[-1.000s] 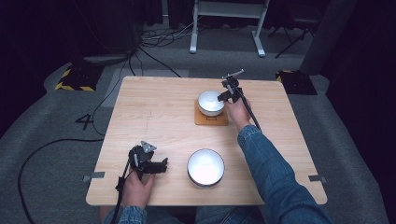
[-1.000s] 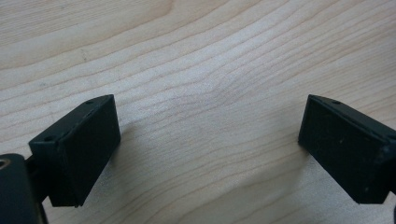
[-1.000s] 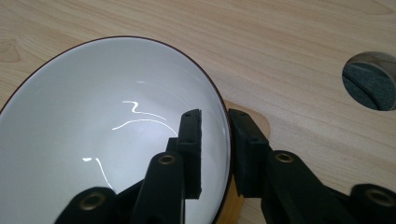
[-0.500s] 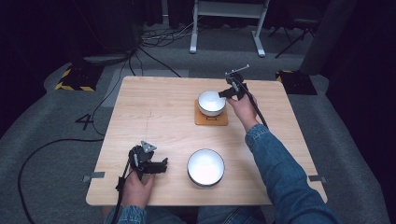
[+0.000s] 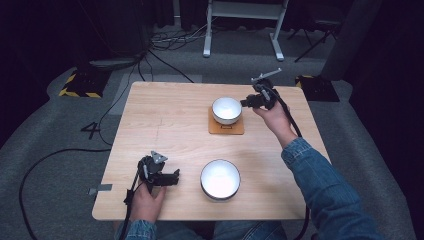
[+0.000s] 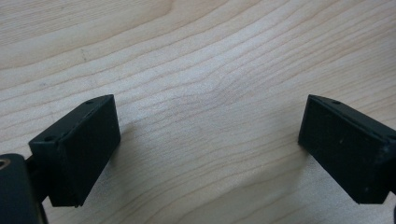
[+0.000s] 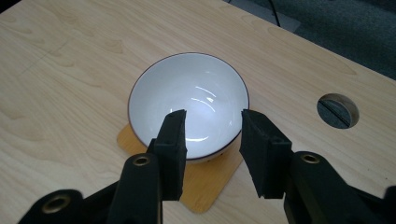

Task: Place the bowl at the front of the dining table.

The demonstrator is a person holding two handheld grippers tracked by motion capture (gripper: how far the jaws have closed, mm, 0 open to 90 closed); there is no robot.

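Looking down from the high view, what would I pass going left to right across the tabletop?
Left tongs, resting near the front edge → the nearer white bowl → the farther white bowl on its orange mat → right tongs, open just beside that bowl's rim.

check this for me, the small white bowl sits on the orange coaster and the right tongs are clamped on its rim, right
Not quite. The small white bowl does sit on the orange coaster, but the right tongs have just been opening and hang clear of its rim, empty, as the right gripper view shows.
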